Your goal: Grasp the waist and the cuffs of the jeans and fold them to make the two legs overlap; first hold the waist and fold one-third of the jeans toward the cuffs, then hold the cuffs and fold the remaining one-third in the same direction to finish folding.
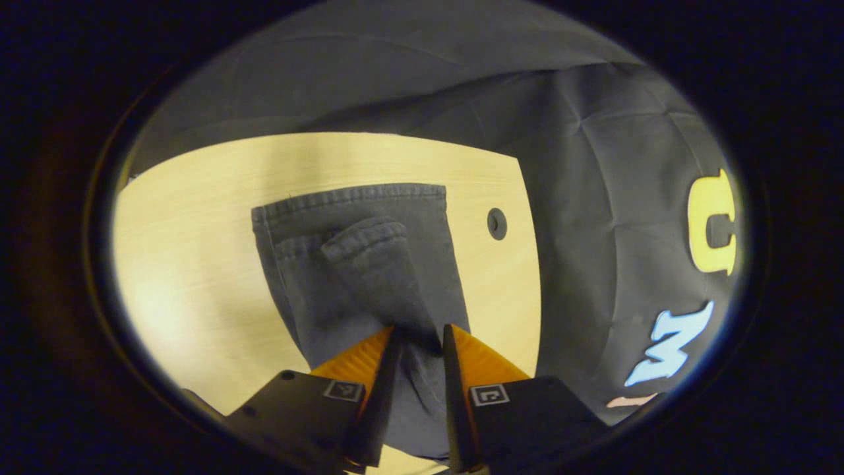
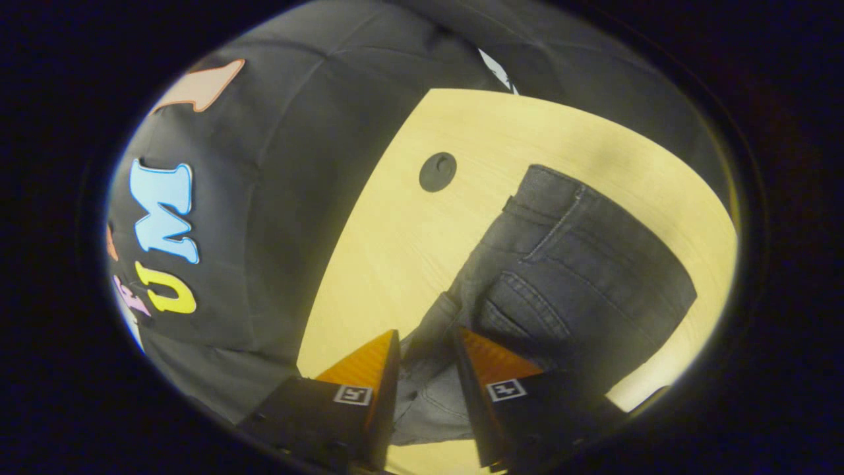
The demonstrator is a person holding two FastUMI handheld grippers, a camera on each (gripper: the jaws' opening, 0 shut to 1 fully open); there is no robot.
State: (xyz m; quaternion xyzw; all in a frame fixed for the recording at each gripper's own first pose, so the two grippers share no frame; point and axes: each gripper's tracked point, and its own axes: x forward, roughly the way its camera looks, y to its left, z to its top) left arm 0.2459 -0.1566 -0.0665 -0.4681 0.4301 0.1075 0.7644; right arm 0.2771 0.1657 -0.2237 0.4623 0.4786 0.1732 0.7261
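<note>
The jeans (image 1: 369, 264) lie on the pale table (image 1: 198, 264), stretching away ahead of both tongs. In the left gripper view the left tongs (image 1: 419, 340) have dark denim running between their two fingers, the gap narrow and cloth filling it, so they look clenched on a bunched part of the leg; beyond the tips the two hemmed cuffs sit one over the other, the upper one rumpled and short of the lower hem. In the right gripper view the right tongs (image 2: 425, 346) straddle the waist end, with a back pocket just beyond the right finger and the waistband farther off; fabric lies in the gap, but the fingers stand somewhat apart and whether both press on it I cannot tell. A round dark grommet (image 2: 438, 171) sits in the table to the left of the jeans as the right tongs see it. The legs seem already overlapped (roughly, not neatly), so the step in hand is probably the fold toward the cuffs. To do it well, take both layers fully in each grip, keep the two tongs level and moving together, and lay the edge down square, smoothing that rumpled cuff.
</note>
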